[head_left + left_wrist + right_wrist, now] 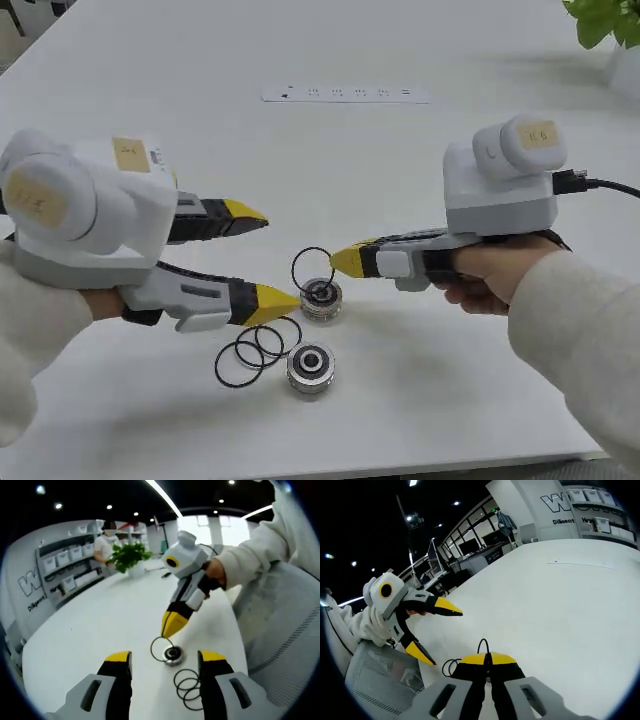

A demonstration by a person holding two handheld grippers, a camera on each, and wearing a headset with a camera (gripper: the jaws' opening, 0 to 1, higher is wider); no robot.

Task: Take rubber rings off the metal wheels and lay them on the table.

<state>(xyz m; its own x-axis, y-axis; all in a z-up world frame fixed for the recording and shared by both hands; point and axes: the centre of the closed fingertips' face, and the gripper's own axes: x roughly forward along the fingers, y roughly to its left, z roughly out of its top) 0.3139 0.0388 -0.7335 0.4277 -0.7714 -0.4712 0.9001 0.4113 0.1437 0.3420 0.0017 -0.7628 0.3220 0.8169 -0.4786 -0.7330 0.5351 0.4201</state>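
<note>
The rubber ring (pixel 312 248) is pinched by the right gripper (pixel 335 262); the left gripper (pixel 280 259) is held with fingers wide — unsteadied, the metal wheel (pixel 321 298) could be dragged along.

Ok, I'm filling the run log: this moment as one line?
right gripper: shut on rubber ring at far wheel | left gripper: open | three loose rings on table
</note>
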